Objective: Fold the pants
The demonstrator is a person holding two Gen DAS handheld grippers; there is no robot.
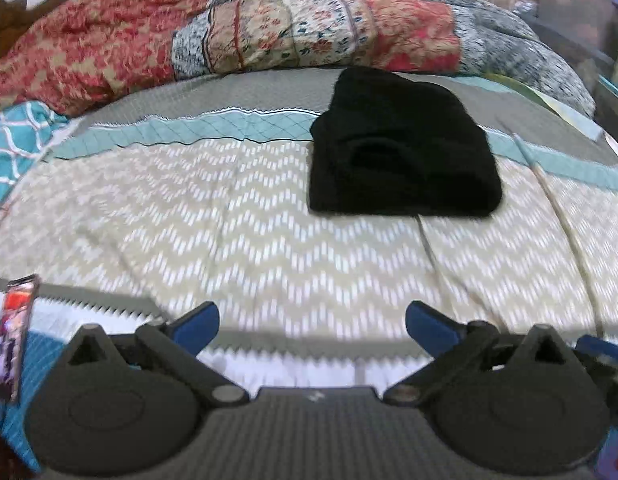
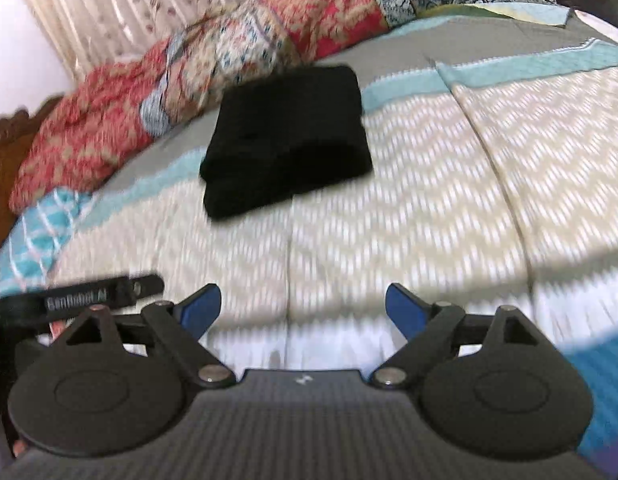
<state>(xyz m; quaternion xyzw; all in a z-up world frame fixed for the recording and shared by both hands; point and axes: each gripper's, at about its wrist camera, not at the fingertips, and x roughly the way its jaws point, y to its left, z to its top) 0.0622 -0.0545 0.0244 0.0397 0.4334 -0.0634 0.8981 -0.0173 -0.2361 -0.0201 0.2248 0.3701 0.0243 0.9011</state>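
Black pants [image 1: 403, 148] lie folded in a thick, neat stack on my bed [image 1: 237, 240]. They sit far from me, up near the top of the bed, partly on the zigzag part of the cover and partly on the blue and grey stripes. Just behind them is a red and flowery quilt [image 1: 237, 36], all bunched up in a long heap. I cannot tell if the pants touch it. My left claw [image 1: 312, 322] is down low at the near edge of the bed. Its two blue fingers [image 1: 199, 322] are wide apart and hold nothing. From the left camera the pants are ahead and a bit to the right. A phone [image 1: 15, 336] leans at the far left side, next to my left claw. My right claw [image 2: 303, 308] is low at the near edge too. Its blue fingers [image 2: 405, 312] are wide apart, and nothing is between them. From the right camera the pants [image 2: 287, 140] are ahead and a bit to the left, well apart from my fingers. A black strap [image 2: 81, 296] with white letters shows just left of my right claw. The right picture is a bit blurry.
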